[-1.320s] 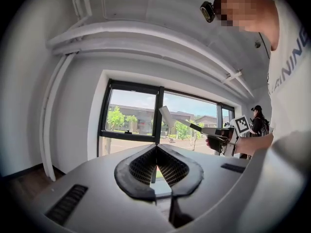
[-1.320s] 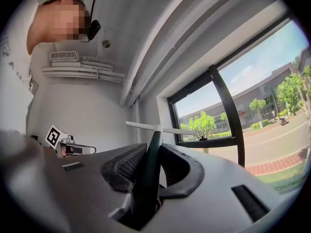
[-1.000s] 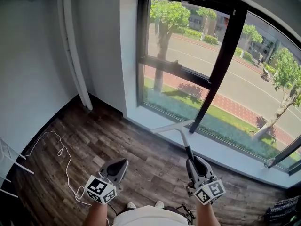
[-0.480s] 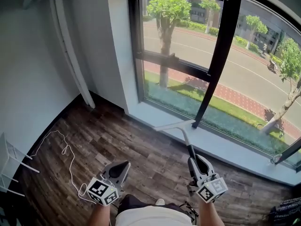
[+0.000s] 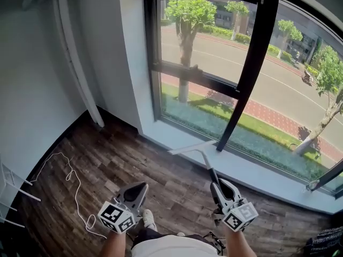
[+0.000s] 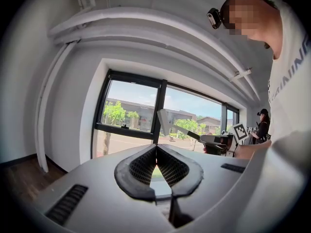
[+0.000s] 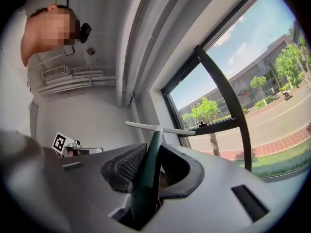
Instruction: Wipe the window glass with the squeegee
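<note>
While the blade hangs short of the pane, I have the right gripper [image 5: 218,186] clenched on the dark handle of the squeegee [image 5: 204,159], low down near its end. The white blade lies at 11 o'clock from that gripper, over the edge of the pale sill [image 5: 161,131] and, as far as I can judge, apart from the window glass [image 5: 209,36]. The left gripper [image 5: 137,190] sits at 9 o'clock from the right one with its jaws pressed together on nothing, so it lends no support.

The hold is the weak point. With so much handle beyond the jaws, pressure on the glass could twist the squeegee in the grip, and the blade would then ride on one corner and leave streaks.

The black upright of the frame [image 5: 247,74] stands at 12 o'clock from the blade, and a careless lift could knock the blade against it or against the crossbar at 11 o'clock.

On the wooden floor [image 5: 134,154] a loose white cord [image 5: 69,174] trails at 9 o'clock, near enough to the feet to snag a step.
</note>
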Motion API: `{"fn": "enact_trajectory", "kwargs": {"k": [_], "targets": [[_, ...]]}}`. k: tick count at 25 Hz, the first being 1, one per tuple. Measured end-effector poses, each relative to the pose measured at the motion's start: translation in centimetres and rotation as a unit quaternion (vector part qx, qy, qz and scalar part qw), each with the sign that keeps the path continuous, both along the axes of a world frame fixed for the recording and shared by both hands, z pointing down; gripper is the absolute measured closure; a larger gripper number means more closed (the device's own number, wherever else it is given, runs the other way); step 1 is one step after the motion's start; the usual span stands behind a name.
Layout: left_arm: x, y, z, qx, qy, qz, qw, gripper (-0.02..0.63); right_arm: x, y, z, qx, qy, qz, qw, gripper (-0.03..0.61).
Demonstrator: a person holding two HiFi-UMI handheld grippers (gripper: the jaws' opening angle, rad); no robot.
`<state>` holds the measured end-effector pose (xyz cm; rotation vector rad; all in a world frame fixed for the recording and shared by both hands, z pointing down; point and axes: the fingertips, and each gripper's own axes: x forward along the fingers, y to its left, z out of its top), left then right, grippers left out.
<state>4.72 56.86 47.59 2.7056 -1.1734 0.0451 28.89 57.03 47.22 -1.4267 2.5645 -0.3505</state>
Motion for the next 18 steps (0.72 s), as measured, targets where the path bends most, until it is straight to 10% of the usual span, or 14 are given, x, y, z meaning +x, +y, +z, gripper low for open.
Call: {"fn": "enact_trajectory", "kwargs": {"k": [18], "targets": [[-17.2, -18.2, 1.5, -0.008, 0.004, 0.006, 0.9999, 0.597, -15.6, -17.5, -0.5, -0.006, 0.019, 0.040, 0.999, 0.479]]}}
